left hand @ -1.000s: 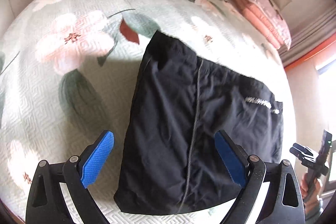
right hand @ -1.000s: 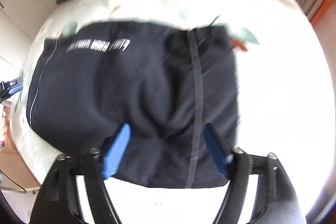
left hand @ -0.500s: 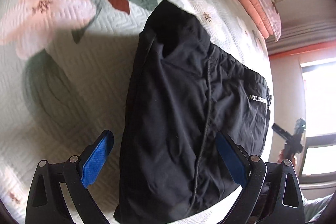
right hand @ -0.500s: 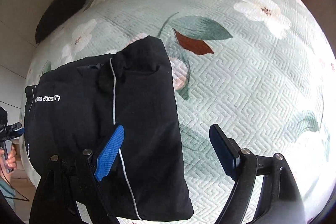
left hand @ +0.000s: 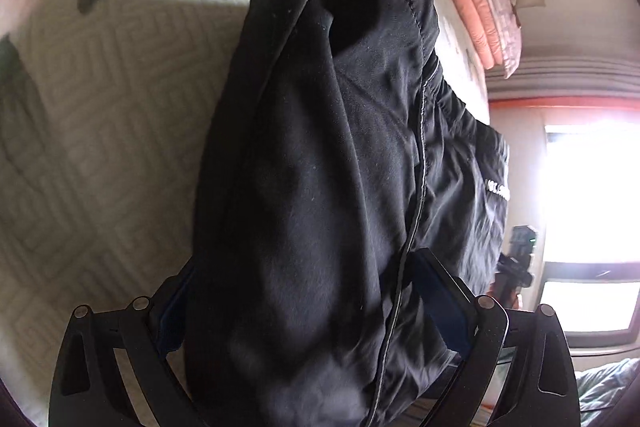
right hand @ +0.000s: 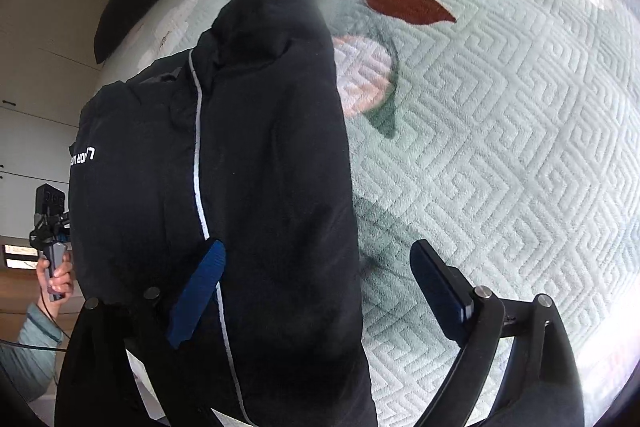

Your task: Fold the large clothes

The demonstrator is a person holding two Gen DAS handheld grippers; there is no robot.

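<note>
Floral quilted bedspread (right hand: 500, 147) carries the folded black garment (left hand: 320, 187); both open grippers have closed in since a second ago: left gripper (left hand: 316, 307) straddles its near edge, right gripper (right hand: 320, 287) overlaps its 3 o'clock side, ready to grasp.

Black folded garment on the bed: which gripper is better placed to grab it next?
Left. The left gripper straddles the black garment, cloth filling the gap between its open fingers. The right gripper is open too, but half its gap shows only bedspread.
</note>
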